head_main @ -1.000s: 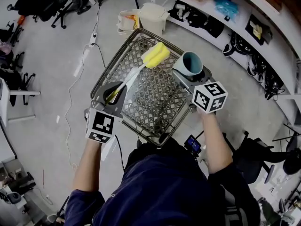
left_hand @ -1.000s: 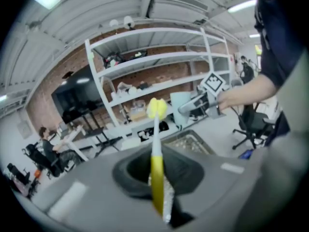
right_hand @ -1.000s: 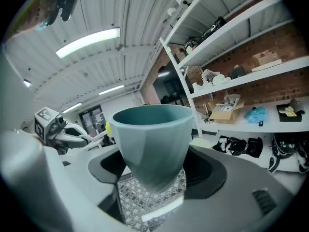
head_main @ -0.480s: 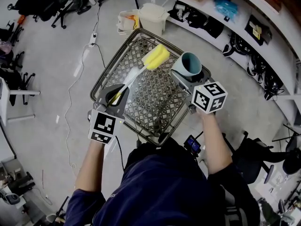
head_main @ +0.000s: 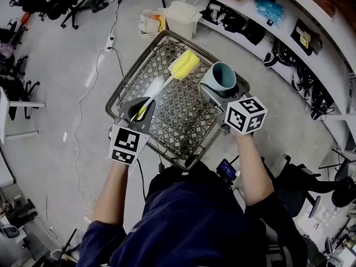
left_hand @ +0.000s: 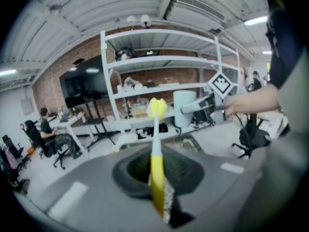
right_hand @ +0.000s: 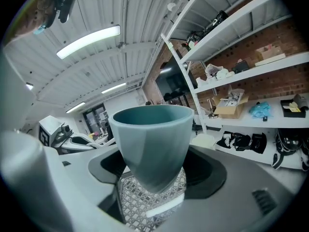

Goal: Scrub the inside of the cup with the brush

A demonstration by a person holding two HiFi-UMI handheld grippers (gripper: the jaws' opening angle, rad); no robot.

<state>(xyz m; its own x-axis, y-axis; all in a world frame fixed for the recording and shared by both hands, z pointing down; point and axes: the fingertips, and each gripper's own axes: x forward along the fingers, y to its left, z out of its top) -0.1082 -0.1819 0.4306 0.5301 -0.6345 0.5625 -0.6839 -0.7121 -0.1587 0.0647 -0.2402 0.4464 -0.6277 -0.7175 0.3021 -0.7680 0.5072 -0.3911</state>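
My left gripper [head_main: 137, 111] is shut on the yellow handle of a brush [head_main: 161, 85]; its white shaft ends in a yellow sponge head [head_main: 184, 64] held up over the basket. In the left gripper view the brush [left_hand: 155, 153] rises from between the jaws. My right gripper [head_main: 218, 92] is shut on a teal cup [head_main: 221, 75], mouth open upward and toward the brush. The cup [right_hand: 151, 141] fills the right gripper view, clamped at its lower body. The sponge head hangs a short way left of the cup's rim, outside it.
A metal wire basket [head_main: 162, 54] stands on the floor below both grippers. White containers [head_main: 181, 17] sit behind it. A shelf unit [head_main: 289, 32] with dark gear runs along the right. Office chairs [head_main: 16, 88] stand at the left.
The left gripper has risen slightly with the brush, and the sponge head sits a little nearer the cup. The cup has shifted slightly left and up.
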